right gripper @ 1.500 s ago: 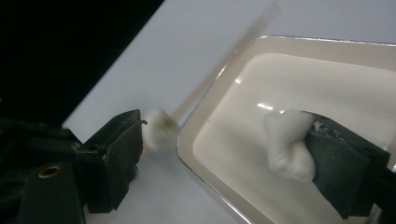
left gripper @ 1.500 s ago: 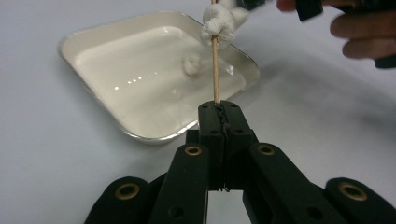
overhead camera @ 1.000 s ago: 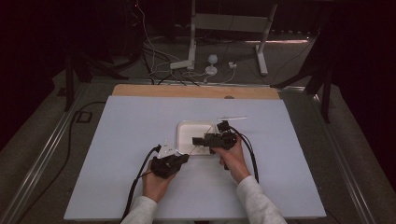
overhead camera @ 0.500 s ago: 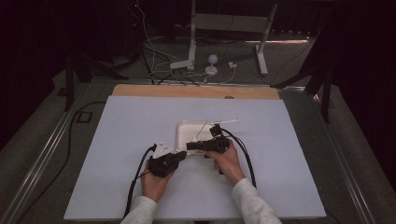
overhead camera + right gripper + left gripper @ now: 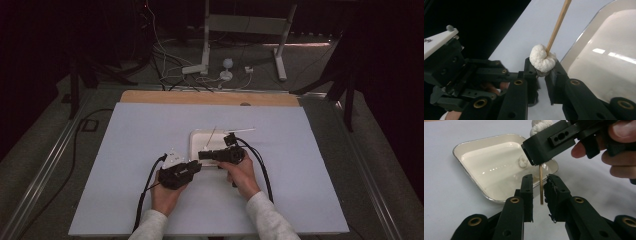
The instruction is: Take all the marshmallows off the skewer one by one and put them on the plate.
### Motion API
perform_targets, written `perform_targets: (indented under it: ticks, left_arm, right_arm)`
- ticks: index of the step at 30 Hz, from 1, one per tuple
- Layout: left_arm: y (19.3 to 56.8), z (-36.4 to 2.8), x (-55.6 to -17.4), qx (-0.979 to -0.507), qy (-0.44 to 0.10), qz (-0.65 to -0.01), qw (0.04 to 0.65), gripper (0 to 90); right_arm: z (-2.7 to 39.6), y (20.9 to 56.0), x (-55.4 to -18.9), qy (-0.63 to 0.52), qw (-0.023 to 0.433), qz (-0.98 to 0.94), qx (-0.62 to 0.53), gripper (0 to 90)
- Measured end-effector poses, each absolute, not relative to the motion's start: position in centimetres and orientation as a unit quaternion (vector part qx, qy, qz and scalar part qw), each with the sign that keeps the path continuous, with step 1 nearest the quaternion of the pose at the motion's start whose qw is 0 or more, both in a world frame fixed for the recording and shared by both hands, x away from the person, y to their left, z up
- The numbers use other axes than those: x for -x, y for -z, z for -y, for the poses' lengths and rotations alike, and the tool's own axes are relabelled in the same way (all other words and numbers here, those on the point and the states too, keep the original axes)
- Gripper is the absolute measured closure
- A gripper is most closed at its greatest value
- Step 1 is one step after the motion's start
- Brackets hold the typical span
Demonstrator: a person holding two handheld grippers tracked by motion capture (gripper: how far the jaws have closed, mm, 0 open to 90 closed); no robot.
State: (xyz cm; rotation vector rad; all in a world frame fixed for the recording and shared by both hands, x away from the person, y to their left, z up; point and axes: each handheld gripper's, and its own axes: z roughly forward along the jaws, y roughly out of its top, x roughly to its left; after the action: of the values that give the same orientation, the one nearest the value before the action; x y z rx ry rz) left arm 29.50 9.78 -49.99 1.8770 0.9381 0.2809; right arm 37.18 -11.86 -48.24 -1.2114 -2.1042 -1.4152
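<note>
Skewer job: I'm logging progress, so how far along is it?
Done: one marshmallow sits on the skewer, gripped by the right tongs. In hand: the left tongs have just been opening around the skewer. Left: another marshmallow lies in the tray.

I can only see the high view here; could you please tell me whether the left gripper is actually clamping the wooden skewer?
Observer: No. The left gripper has just opened its jaws. The skewer stands between them with a gap on each side.
Operator: Then what is holding it up?
Observer: The right gripper, whose jaws have just closed, pinches the skewer right beside the marshmallow threaded on it.
Operator: Is the tray empty?
Observer: No, a second marshmallow lies in the tray.
</note>
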Motion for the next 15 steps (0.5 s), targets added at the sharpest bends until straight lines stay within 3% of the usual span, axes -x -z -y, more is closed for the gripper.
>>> perform_targets:
  ticks: [4, 15]
  left_arm:
    - [50.1, -9.8, -29.5, -0.778, -0.113, -0.390, 0.480, 88.9]
    - [49.6, -10.1, -29.4, -0.773, -0.117, -0.387, 0.489, 90.0]
  right_arm:
    - [11.2, 48.2, -36.9, 0.495, 0.165, 0.745, 0.415, 79.5]
    - [11.3, 46.9, -36.8, 0.503, 0.137, 0.750, 0.408, 80.2]
